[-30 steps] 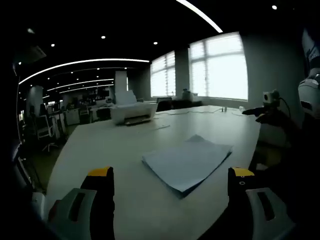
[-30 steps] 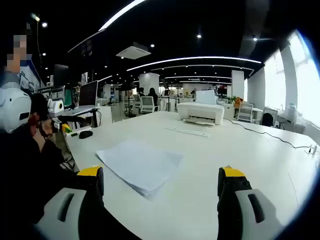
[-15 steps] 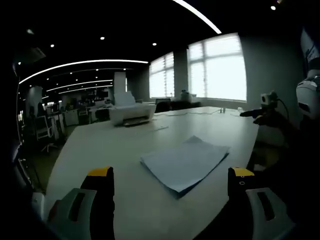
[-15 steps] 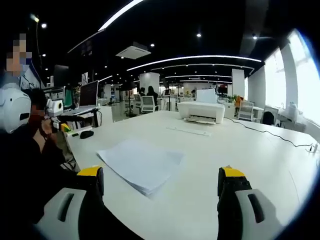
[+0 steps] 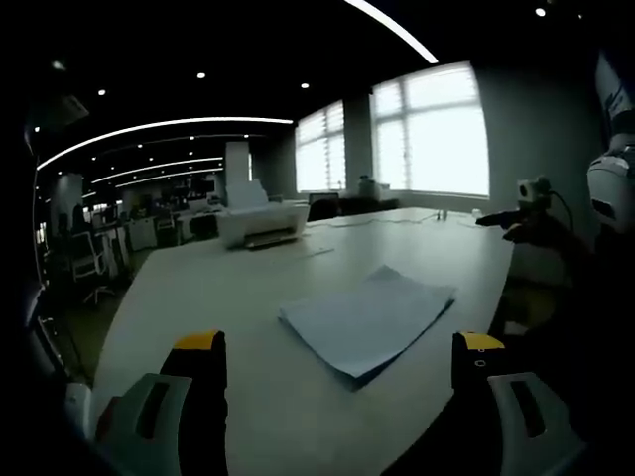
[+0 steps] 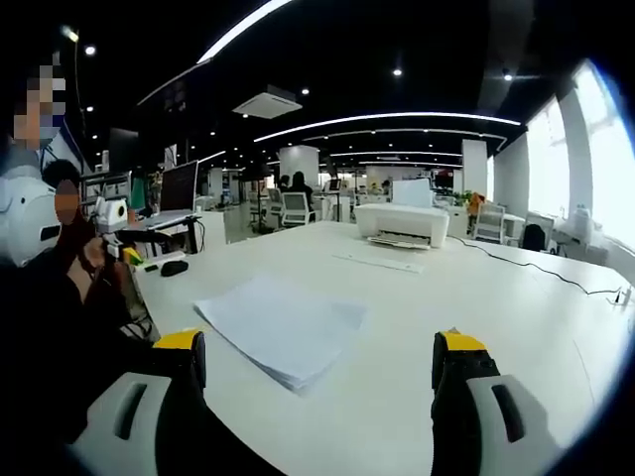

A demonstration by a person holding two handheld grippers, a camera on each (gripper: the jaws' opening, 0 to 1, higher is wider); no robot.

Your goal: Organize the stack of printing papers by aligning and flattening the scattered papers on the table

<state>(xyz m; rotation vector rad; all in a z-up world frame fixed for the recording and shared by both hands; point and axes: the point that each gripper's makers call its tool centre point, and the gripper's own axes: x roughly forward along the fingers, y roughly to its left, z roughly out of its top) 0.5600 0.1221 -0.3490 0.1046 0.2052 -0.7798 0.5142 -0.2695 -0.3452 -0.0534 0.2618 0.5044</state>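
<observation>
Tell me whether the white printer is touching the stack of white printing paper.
Apart. The right gripper view shows bare tabletop between the white printer and the stack of white printing paper.

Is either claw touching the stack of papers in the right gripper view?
No: the right claw is open, short of the paper stack lying on the white table.

My left hand-held gripper (image 5: 340, 357) in grey matt plastic with yellow tips, my right hand-held gripper (image 6: 322, 357) the same, thin matt white paper stack (image 6: 281, 327), smooth white desk (image 6: 476, 297) with a faint sheen, white plastic printer (image 6: 400, 224)
</observation>
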